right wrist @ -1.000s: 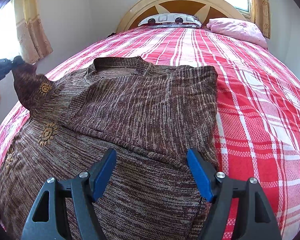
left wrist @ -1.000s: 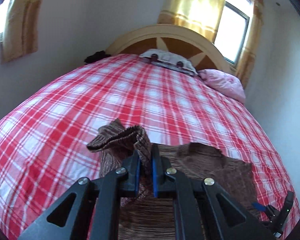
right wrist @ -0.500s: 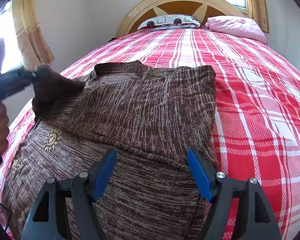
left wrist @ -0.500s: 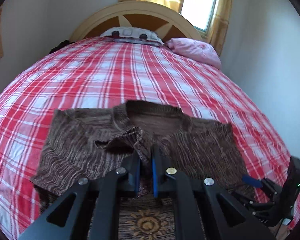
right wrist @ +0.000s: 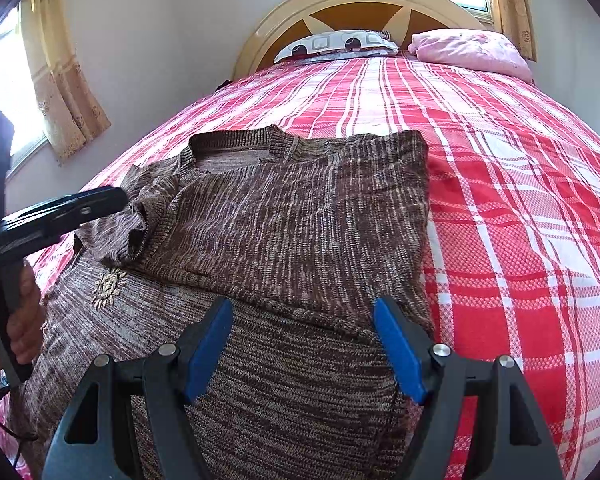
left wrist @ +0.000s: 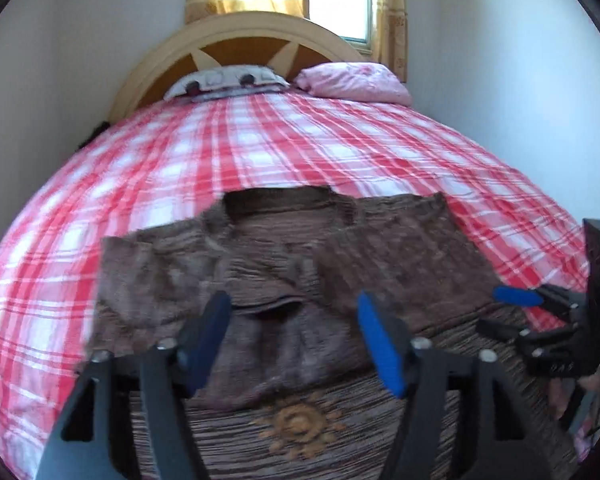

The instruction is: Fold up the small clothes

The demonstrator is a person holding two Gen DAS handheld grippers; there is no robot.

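A brown knitted sweater [left wrist: 284, 280] with gold sun motifs lies flat on the red plaid bed; both sleeves are folded in over its chest. It also shows in the right wrist view [right wrist: 300, 220]. My left gripper [left wrist: 294, 332] is open and empty, just above the folded left sleeve [left wrist: 172, 276]. It appears at the left of the right wrist view [right wrist: 66, 210]. My right gripper [right wrist: 304, 344] is open and empty over the sweater's lower body, by its right edge. It appears at the right of the left wrist view [left wrist: 536, 312].
The red and white plaid bed [left wrist: 260, 152] stretches back to a wooden headboard [left wrist: 236, 44]. A patterned pillow [left wrist: 228, 80] and a pink pillow [left wrist: 352, 82] lie at the head. Walls close in on both sides; curtained windows [right wrist: 60, 92] are on the left and behind.
My left gripper carried the left sleeve across onto the sweater's chest, then opened and let it go. The sleeve now lies folded. My right gripper stayed open and barely moved.
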